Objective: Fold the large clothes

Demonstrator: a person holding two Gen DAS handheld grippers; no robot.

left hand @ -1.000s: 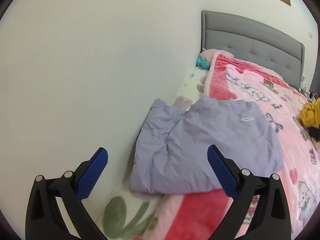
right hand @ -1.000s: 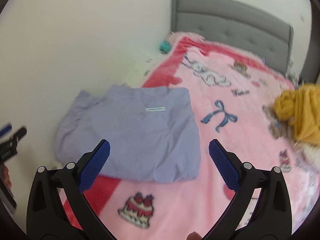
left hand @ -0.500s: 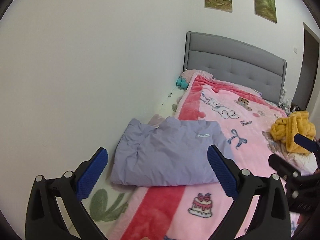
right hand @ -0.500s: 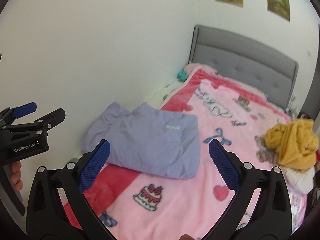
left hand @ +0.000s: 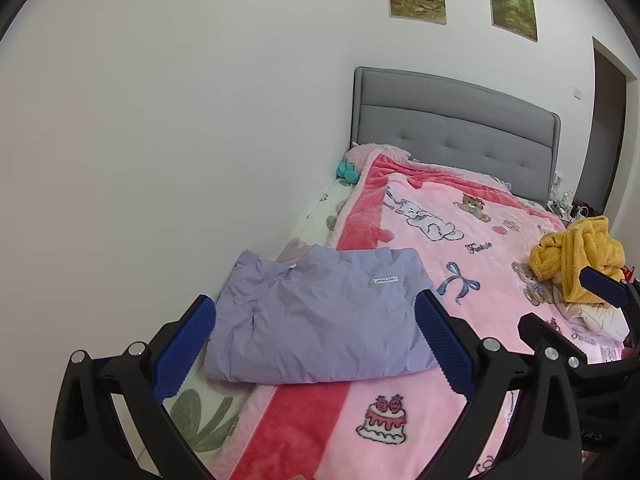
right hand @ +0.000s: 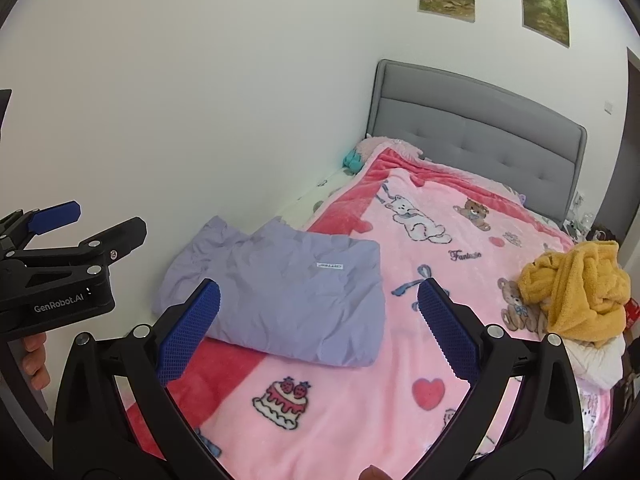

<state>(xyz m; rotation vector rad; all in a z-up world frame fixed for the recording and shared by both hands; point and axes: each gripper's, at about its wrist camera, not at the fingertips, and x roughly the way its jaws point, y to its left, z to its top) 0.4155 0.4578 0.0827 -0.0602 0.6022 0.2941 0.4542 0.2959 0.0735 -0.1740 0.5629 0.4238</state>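
Lilac garment [left hand: 328, 316] sits folded at the bed's [left hand: 472, 216] wall-side edge, left tongs [left hand: 316, 344] and right tongs [right hand: 318, 330] both wide and empty above it; looks light, limp, slippery, so pinch corners or hems.

Bed [left hand: 320, 204] with grey headboard [left hand: 456, 136], pink cartoon blanket [left hand: 472, 248] over it; folded lilac garment [left hand: 320, 320] at 9 o'clock edge, yellow clothes heap [right hand: 576, 288] at 3 o'clock
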